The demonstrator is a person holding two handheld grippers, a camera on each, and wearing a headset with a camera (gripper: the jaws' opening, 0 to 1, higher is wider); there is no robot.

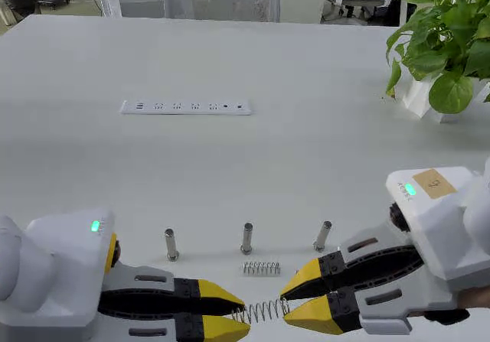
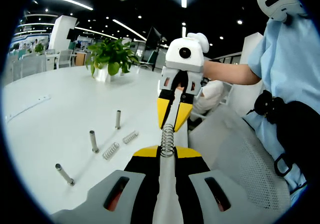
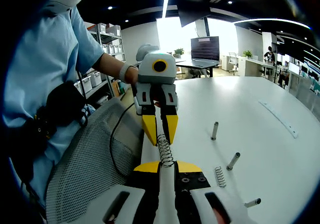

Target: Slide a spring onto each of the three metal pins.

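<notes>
My left gripper [image 1: 245,317] is closed on one end of a spring [image 1: 262,310], low at the near edge of the table [image 1: 230,174]. Beyond it stand the left pin [image 1: 171,244] and the middle pin [image 1: 246,237], both bare. A loose spring [image 1: 262,268] lies flat just in front of the middle pin. The left gripper view shows a second loose spring [image 2: 131,137] lying near the first. The right pin [image 1: 322,236] is bare too.

My right gripper [image 1: 284,304] has the other end of the spring between its tips. I think those jaws are pinching it rather than just standing around it, but the gap is hard to read from the head view. So the spring is strung in the air between the two claws, clear of the table.

I expect this thin wire coil to be very light. It should be soft along its length, so it may bow or stretch if I draw the claws apart. It is also round and smooth enough to pop out of a hard pinch. I would hold it across the coils near one end, squeezing gently, and leave the other end free and open to go over a pin top.
</notes>
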